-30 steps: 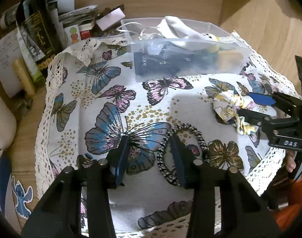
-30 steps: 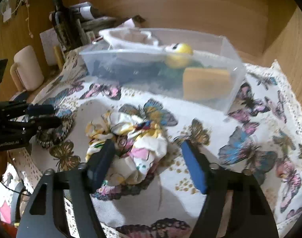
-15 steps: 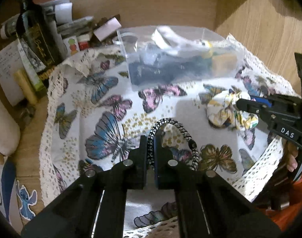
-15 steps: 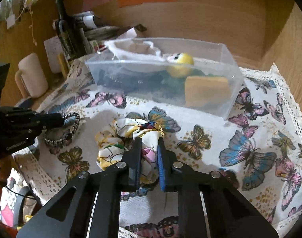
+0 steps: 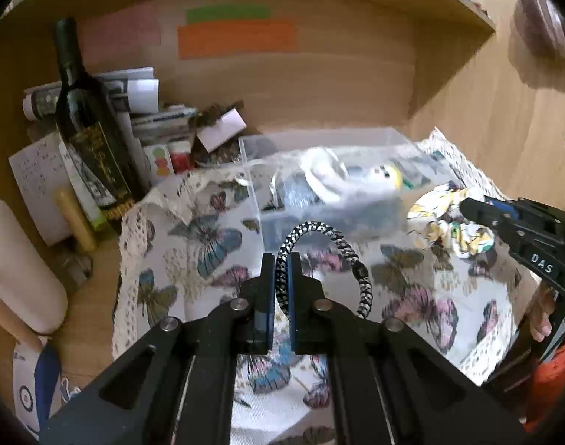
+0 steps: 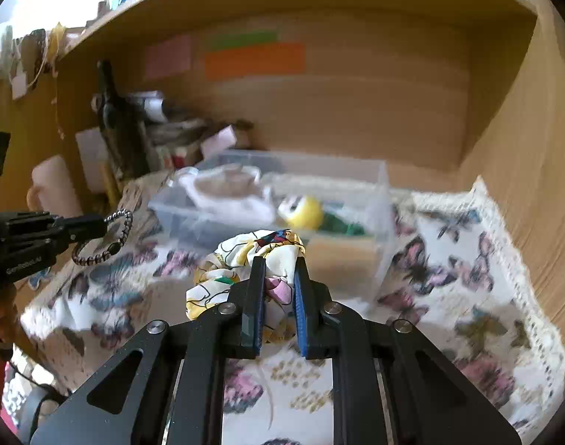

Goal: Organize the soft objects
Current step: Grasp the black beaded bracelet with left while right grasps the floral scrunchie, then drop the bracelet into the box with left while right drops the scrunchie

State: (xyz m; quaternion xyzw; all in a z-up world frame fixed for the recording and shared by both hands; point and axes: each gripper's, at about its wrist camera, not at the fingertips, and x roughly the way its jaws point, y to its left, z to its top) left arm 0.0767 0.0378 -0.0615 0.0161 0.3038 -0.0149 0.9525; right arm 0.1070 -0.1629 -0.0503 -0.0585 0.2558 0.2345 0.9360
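My left gripper is shut on a black-and-white braided hair band and holds it above the butterfly cloth. The band also shows at the left of the right wrist view. My right gripper is shut on a floral fabric scrunchie, lifted off the cloth; it also shows in the left wrist view. A clear plastic bin stands behind both and holds a white cloth, a yellow soft toy and a tan sponge.
A dark wine bottle, papers and small boxes crowd the back left corner. A pale mug stands at the left. Wooden walls close the back and the right side. The cloth's lace edge runs along the right.
Both grippers closed, the left on the hair band and the right on the scrunchie, then lifted them off the cloth towards the bin.
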